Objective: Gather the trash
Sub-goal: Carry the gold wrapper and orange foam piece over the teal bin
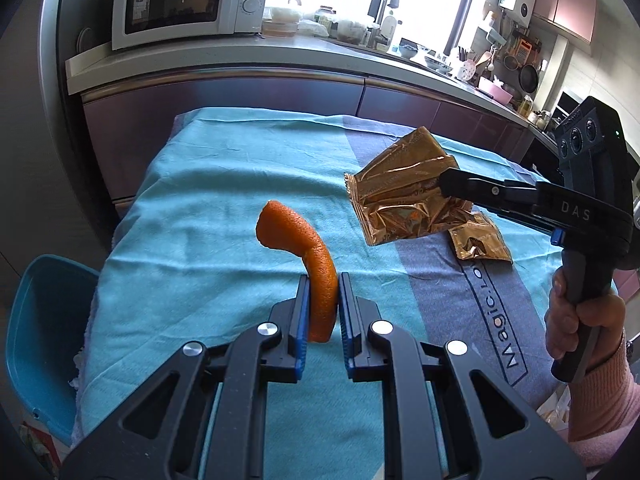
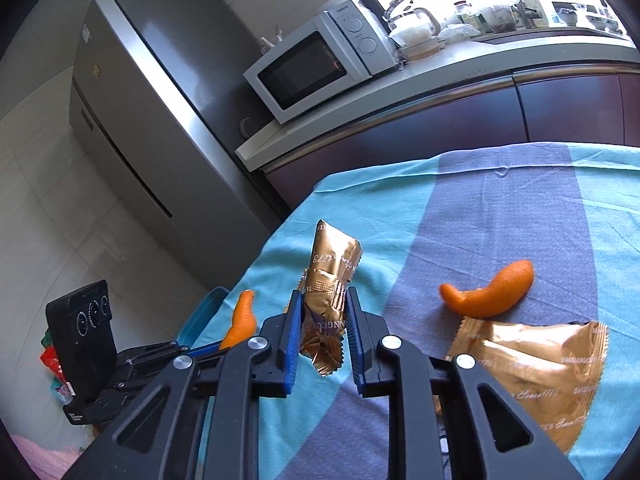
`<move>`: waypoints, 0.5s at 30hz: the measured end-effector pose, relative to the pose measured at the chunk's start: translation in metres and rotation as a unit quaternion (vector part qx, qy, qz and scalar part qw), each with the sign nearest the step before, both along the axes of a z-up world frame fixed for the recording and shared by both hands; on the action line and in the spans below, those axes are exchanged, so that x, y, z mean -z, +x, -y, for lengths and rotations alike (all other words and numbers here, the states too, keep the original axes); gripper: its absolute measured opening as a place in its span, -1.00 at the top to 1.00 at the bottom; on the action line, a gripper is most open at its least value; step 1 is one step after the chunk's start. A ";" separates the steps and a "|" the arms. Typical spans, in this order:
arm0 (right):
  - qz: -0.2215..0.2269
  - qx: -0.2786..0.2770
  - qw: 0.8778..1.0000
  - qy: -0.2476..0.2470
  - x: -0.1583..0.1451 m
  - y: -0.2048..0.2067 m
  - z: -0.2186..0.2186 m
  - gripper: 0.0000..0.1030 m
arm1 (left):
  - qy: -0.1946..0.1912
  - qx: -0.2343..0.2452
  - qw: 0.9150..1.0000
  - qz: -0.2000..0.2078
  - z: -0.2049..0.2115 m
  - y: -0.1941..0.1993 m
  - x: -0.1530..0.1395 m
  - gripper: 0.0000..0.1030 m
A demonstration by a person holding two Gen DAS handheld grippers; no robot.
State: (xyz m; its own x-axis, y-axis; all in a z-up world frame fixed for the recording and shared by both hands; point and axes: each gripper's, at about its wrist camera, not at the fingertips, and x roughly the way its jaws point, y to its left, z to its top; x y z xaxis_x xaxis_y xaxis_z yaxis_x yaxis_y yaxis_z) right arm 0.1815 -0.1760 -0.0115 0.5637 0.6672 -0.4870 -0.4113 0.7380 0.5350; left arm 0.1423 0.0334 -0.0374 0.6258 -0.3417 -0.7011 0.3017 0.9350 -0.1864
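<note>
Orange peel strip: curved, pinched at its lower end between the blue pads of the left gripper, raised over the turquoise part of the tablecloth.
Left gripper: clamped on that peel; seen from the right wrist view at the cloth's left edge.
Gold wrapper: crumpled foil, squeezed between the pads of the right gripper, lifted above the cloth, right of the held peel.
Right gripper: closed on this wrapper.
Second peel: lies loose on the cloth's grey stripe.
Second gold wrapper: flat on the cloth, touching the loose peel's near side.
Microwave: on the counter beyond the cloth.
</note>
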 end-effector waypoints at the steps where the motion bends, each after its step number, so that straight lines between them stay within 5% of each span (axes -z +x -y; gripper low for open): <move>1: 0.001 -0.003 1.000 0.003 -0.001 -0.003 -0.002 0.62 | 0.000 -0.002 1.000 0.001 -0.003 -0.002 -0.001 0.73; 15: -0.002 -0.043 0.999 0.026 -0.001 -0.023 -0.031 0.62 | -0.003 -0.025 1.000 0.005 -0.035 -0.025 -0.005 0.73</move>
